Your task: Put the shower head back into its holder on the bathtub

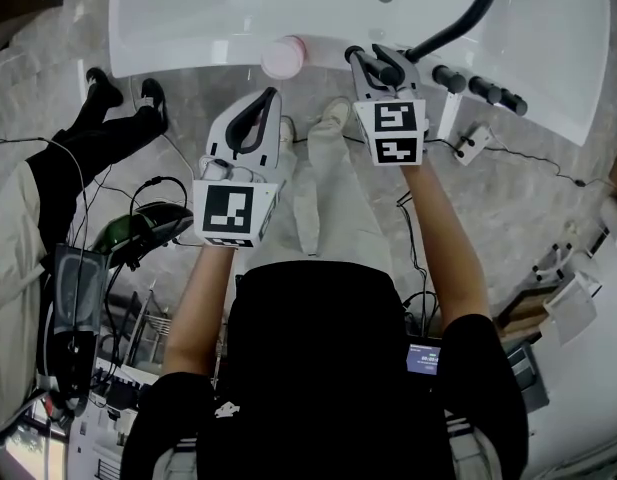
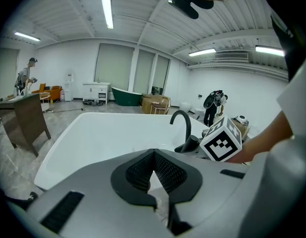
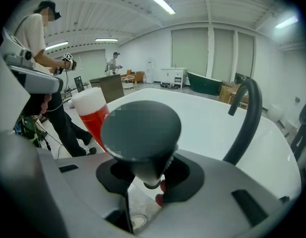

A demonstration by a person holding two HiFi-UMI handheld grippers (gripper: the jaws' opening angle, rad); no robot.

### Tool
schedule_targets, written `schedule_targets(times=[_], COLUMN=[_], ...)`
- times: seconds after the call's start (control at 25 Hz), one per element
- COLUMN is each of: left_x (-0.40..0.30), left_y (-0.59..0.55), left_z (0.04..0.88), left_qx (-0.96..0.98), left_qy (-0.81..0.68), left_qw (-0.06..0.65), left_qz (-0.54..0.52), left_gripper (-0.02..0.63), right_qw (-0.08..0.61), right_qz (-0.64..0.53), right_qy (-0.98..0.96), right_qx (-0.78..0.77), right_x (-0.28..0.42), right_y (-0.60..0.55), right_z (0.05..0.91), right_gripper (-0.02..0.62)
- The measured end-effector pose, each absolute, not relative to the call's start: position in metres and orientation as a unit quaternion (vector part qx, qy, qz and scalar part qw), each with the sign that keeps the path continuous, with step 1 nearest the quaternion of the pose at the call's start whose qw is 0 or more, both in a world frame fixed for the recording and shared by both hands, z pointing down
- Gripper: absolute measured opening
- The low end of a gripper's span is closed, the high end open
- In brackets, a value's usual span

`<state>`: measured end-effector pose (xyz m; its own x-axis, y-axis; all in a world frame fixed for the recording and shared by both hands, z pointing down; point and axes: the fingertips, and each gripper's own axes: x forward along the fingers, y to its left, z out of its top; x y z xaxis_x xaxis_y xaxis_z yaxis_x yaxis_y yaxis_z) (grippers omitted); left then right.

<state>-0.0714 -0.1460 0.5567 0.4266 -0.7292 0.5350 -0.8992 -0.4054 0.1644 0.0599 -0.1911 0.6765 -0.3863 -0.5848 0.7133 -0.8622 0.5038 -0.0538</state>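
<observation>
The right gripper has its jaws clamped on the neck of a black cone-shaped shower head, whose round face turns toward the gripper's camera. In the head view this gripper holds the shower head over the near rim of the white glossy bathtub, just beside a row of black round knobs. A black curved faucet spout arches over the rim. The left gripper hangs apart, jaw tips together and empty. A red-and-white cup stands on the rim.
</observation>
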Motion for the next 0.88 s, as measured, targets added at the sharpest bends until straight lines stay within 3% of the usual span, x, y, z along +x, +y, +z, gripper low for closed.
schedule_targets(times=[0.88], left_x=[-0.074], left_y=[-0.141], left_z=[0.57], left_qx=[0.811], left_qy=[-0.493], left_qw=[0.236], left_qz=[0.207], left_gripper=[0.011], right_qw=[0.316], right_qz=[0.198], right_qy=[-0.804], right_qx=[0.463], right_x=[0.055], right_y=[-0.19], right_z=[0.69], right_gripper=[0.146])
